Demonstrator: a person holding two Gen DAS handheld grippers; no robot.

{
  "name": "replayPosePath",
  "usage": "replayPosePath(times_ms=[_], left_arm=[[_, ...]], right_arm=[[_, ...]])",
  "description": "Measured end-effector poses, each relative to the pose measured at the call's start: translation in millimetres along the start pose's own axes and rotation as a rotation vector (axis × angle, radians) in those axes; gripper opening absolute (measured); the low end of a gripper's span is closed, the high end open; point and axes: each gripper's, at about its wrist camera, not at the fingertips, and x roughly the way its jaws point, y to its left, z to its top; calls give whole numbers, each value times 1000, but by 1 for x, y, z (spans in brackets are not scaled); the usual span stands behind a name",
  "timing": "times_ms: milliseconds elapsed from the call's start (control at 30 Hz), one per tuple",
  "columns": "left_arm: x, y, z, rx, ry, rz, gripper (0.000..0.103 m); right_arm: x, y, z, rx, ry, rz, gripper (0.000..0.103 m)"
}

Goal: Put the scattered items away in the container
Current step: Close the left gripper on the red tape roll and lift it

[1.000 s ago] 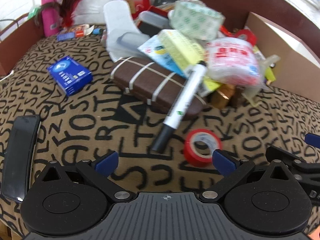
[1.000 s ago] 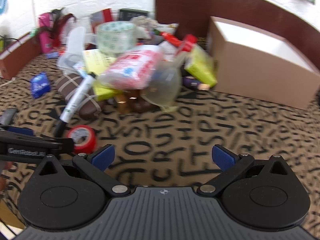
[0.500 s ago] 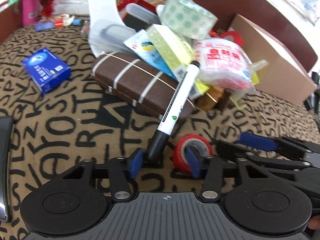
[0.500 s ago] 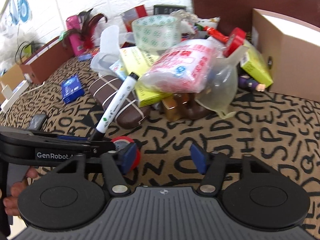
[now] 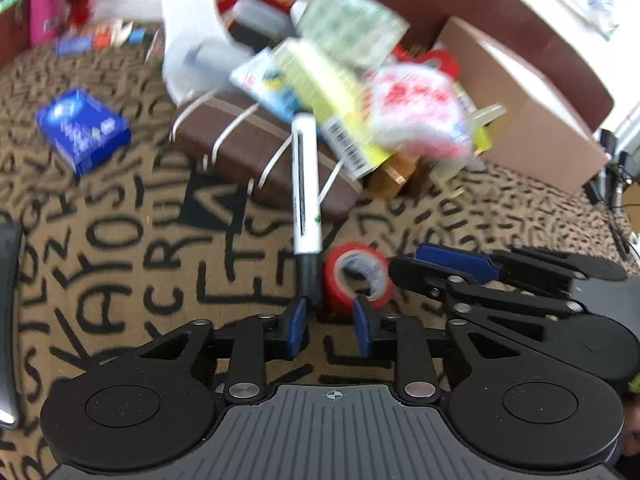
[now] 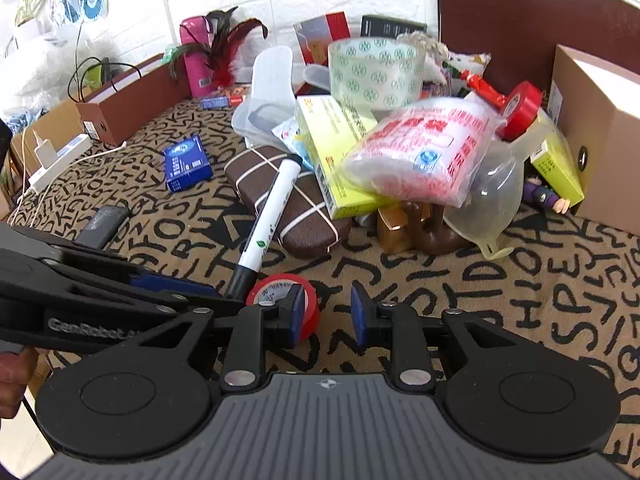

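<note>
On the lettered desk (image 6: 520, 300), blue box (image 6: 187, 164) at far left, my left tongs (image 5: 329, 330) nearly shut, gripping nothing, marker (image 5: 305, 196) tip at their left pad, red tape (image 6: 280, 292) beside it, my right tongs (image 6: 325, 314) narrowly open, empty, left pad over the tape, cardboard box (image 6: 600, 136) far right.

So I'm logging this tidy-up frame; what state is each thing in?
left hand-held gripper: narrowly open, empty, at the marker's cap
right hand-held gripper: narrowly open, empty
marker: capped, leaning on the brown case
red tape roll: lying on the cloth, not gripped
cardboard box: shut as far as visible
</note>
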Motion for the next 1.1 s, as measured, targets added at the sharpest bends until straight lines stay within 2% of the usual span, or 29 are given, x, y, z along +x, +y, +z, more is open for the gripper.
replayPosePath(times_ms=[100,167,267,367,500,567,700,800,867,1000,1100], left_arm=[[5,11,1,-65,5,-48,39],[8,17,3,-96,-2,-71,39],[10,21,2,-137,-6,-93,39],[6,14,-3,-117,-5,-82,39],[5,1,-15,-86,34,-102,39],[4,-3,-20,-88,22,-91,39],[-9,-9,-27,-93,9,-147,47],[-22,-22,-31,-31,-33,-163,52],[-23,-32,-31,3,-57,-154,53],[-28,-36,-34,17,-39,-181,53],[-32,-35,-37,16,-42,-170,53]], right_arm=[[9,-2,-3,31,31,37,19],[12,-3,-6,42,13,47,18],[18,-1,-7,30,1,15,18],[21,-2,-8,38,5,10,18],[10,0,-14,-3,29,-11,16],[1,-2,-22,-4,38,-15,16],[-21,-8,-36,21,55,-22,13],[-39,-10,-42,25,45,-37,13],[-45,-11,-42,31,28,-44,13],[-45,-12,-40,45,6,-55,14],[-45,-14,-40,73,-3,-33,18]])
